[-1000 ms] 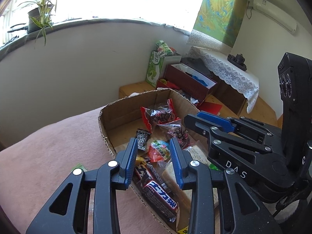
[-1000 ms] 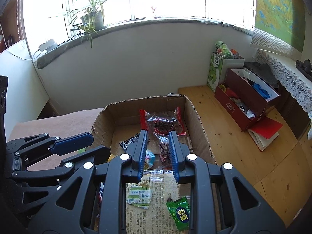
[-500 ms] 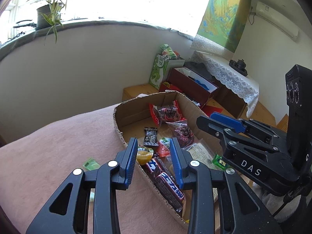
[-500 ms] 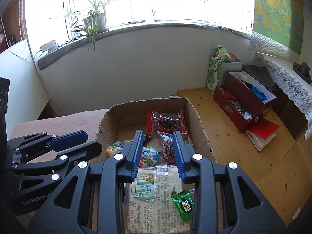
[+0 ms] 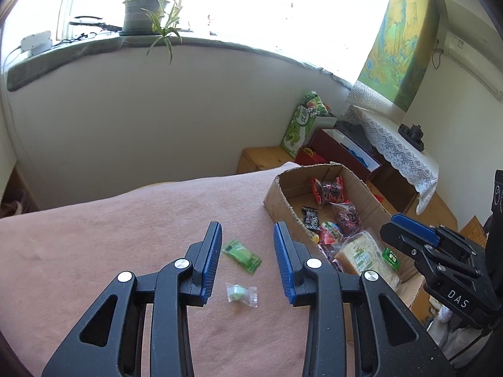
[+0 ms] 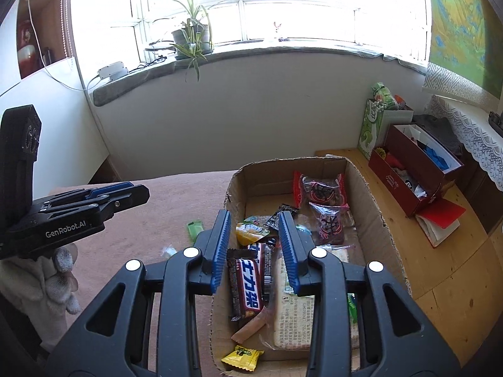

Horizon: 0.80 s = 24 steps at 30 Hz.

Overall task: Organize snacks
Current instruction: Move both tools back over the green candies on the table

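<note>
A cardboard box (image 5: 276, 201) (image 6: 374, 207) holds several snacks: red bags, a chocolate bar (image 6: 248, 286), a cracker pack (image 6: 292, 323). Two loose candies lie on the pink blanket left of it: a green one (image 5: 241, 255) and a clear-wrapped one (image 5: 241, 293). My left gripper (image 5: 246, 231) is open and empty, above the blanket with the green candy between its fingers' line. My right gripper (image 6: 254, 216) is open and empty above the box. The green candy also shows in the right wrist view (image 6: 194, 228).
The pink blanket (image 5: 110, 235) covers the surface left of the box. The wooden floor (image 6: 440, 270) lies to the right, with a red box (image 6: 411, 163) and a green carton (image 6: 374, 122). A windowsill with a potted plant (image 6: 191, 37) is behind.
My left gripper has swung left from over the box to over the blanket and opened wider. My right gripper has opened wider and shifted slightly left over the box.
</note>
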Available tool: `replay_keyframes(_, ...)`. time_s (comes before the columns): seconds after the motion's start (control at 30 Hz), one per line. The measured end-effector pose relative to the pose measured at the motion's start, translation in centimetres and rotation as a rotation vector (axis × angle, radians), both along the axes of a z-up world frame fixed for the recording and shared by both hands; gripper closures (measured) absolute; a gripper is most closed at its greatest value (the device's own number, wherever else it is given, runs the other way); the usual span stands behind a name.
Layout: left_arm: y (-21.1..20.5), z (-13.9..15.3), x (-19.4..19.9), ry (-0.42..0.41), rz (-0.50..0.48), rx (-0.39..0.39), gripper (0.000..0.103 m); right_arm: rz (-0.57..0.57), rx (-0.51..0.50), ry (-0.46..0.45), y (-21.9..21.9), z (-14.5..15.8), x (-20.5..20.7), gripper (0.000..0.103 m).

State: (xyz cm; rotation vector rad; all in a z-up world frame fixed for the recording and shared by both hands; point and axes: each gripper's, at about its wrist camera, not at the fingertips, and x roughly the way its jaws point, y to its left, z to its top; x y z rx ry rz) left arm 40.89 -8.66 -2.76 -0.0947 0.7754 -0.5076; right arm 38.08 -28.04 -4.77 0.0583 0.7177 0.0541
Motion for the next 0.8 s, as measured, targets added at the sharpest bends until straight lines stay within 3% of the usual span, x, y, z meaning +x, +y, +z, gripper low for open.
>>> replay_keyframes(0.4, 3.0, -0.6, -0.2, 0.011, 0.027, -0.013, 0.071, 0.135, 0.081, 0.047, 7.4, -3.0, -2.1, 0.069)
replay_keyframes(0.43, 3.2, -0.8, -0.1, 0.013, 0.026, -0.011, 0.071, 0.138, 0.084, 0.056, 7.9, -3.5, -2.1, 0.068)
replay_keyframes(0.5, 3.7, -1.1, 0.1, 0.019, 0.027, -0.011, 0.07, 0.138, 0.088, 0.069, 8.8, -4.4, -1.9, 0.046)
replay_keyframes(0.8, 5.3, -2.4, 1.3, 0.043, 0.026, -0.022, 0.07, 0.093, 0.052, 0.144, 11.3, -8.5, 1.0, 0.045)
